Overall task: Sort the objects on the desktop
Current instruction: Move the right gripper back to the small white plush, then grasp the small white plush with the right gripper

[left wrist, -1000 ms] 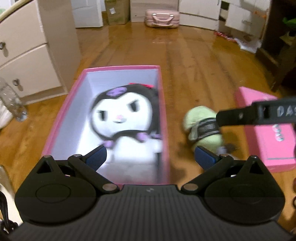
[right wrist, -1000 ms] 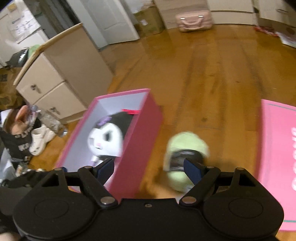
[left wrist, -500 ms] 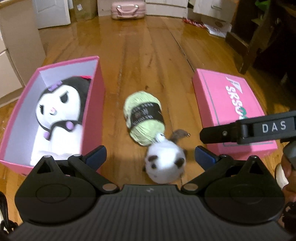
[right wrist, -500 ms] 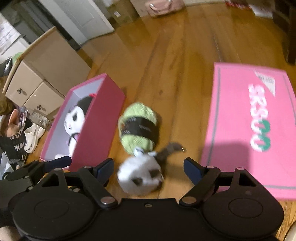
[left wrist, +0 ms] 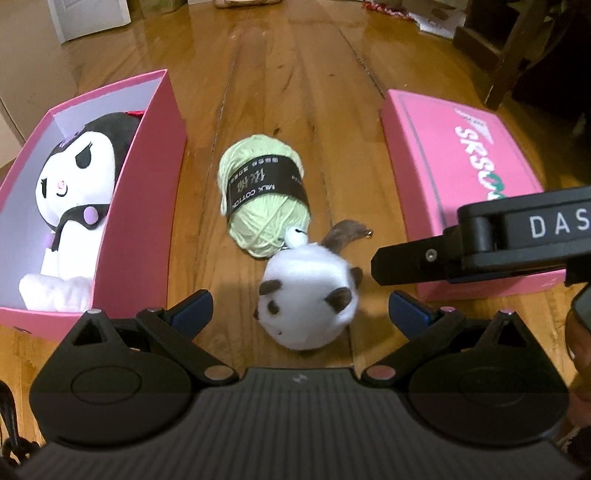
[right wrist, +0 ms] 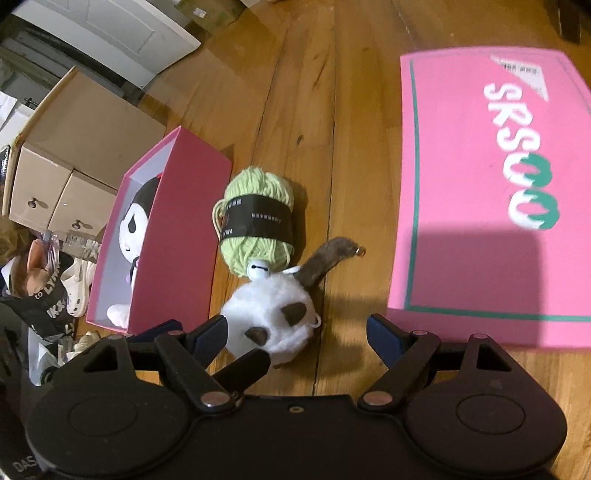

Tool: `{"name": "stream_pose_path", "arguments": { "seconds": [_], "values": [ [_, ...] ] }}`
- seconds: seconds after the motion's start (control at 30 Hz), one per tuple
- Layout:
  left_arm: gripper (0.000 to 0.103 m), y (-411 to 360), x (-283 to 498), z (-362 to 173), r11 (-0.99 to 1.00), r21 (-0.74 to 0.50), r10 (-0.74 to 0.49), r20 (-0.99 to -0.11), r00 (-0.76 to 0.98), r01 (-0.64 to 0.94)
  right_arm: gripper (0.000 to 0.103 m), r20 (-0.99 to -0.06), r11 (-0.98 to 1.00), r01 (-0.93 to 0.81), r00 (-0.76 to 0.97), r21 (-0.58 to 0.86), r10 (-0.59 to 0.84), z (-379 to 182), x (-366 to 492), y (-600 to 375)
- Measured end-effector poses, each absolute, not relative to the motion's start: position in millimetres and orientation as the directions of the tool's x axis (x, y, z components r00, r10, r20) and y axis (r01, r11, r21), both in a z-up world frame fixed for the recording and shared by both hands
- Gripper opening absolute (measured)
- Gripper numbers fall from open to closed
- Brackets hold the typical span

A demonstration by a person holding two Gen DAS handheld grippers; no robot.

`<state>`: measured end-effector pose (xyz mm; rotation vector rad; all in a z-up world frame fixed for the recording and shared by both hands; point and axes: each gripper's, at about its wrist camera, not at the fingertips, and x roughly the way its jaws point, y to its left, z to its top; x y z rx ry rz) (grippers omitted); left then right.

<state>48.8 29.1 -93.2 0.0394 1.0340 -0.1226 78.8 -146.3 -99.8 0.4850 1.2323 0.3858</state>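
White fluffy toy lies seemingly untouched between left jaws

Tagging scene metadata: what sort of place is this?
Likely a lived-in home room, with the work done on the glossy wooden plank floor, not a desk. A beige drawer cabinet stands at the side, white clog shoes lie near it, and cardboard boxes line the far wall.
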Motion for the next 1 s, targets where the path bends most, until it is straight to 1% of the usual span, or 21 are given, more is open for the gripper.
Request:
{"name": "stream_pose_path", "arguments": {
  "seconds": [0.13,0.3,0.63,0.8,1.0],
  "values": [
    [0.103,30.0,50.8,-101.3,0.993,-0.024,-0.079,-0.871,0.485,0.118,0.087,-0.782,0.82,-0.037,0.279,0.571,0.557,-107.8,79.2,-141.2],
    [0.103,30.6,53.0,-113.2,0.995,-0.019,-0.062,-0.879,0.473,0.095,0.087,-0.783,0.821,-0.093,0.26,0.563,0.565,-112.2,77.5,-128.0],
    [0.103,33.0,55.1,-120.7,0.992,-0.042,-0.099,-0.851,0.516,0.121,0.087,-0.769,0.8,-0.048,0.244,0.598,0.59,-136.9,83.3,-126.4],
    [0.102,33.6,57.9,-123.3,0.99,-0.052,-0.114,-0.842,0.527,0.13,0.087,-0.777,0.808,-0.047,0.247,0.587,0.579,-141.0,81.9,-122.2],
    [0.102,36.7,60.2,-129.6,0.984,-0.077,-0.15,-0.839,0.523,0.158,0.087,-0.748,0.776,-0.013,0.253,0.631,0.613,-151.2,87.2,-125.1]
  ]
}}
